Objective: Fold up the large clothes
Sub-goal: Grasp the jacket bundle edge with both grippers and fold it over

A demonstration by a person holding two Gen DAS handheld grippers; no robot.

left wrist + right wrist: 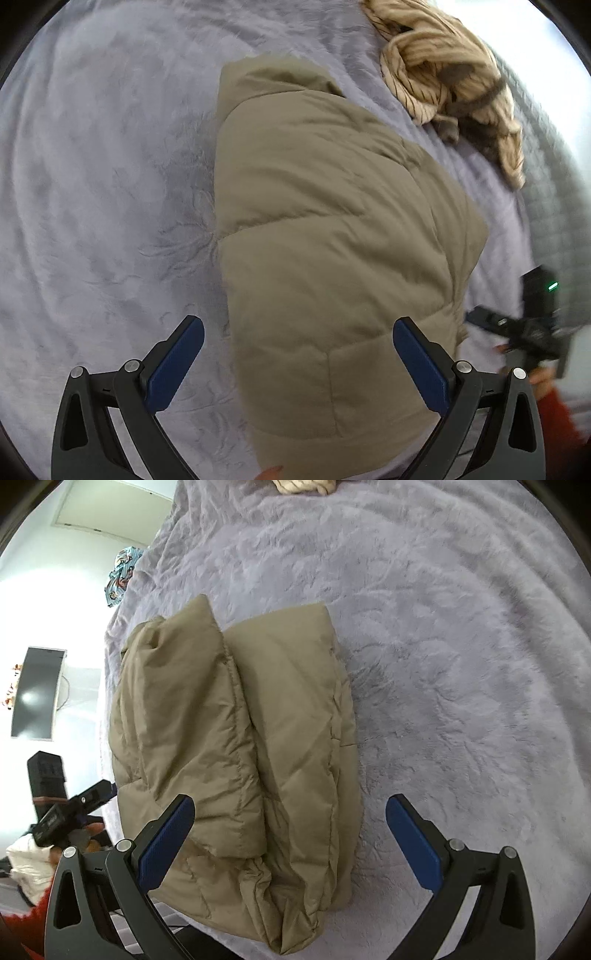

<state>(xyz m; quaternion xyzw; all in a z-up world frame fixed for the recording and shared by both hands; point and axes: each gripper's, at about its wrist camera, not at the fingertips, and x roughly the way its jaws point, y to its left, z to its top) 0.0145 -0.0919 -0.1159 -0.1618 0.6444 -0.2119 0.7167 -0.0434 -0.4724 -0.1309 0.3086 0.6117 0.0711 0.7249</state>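
Observation:
An olive-khaki quilted puffer jacket (pixel 332 236) lies folded in a thick bundle on a grey plush blanket (pixel 103 192). My left gripper (pixel 297 363) is open and empty, hovering above the jacket's near end. In the right wrist view the jacket (pixel 240 746) shows two folded halves side by side. My right gripper (pixel 290 842) is open and empty, above the jacket's near edge. The right gripper also shows in the left wrist view (pixel 532 325) at the bed's right side, and the left gripper shows in the right wrist view (pixel 66 808) at the left.
A beige striped garment (pixel 454 77) lies crumpled at the far side of the blanket (pixel 461 664). A patterned blue cloth (pixel 120 572) hangs at the bed's far left edge. A dark screen (pixel 37 694) stands on the wall beyond the bed.

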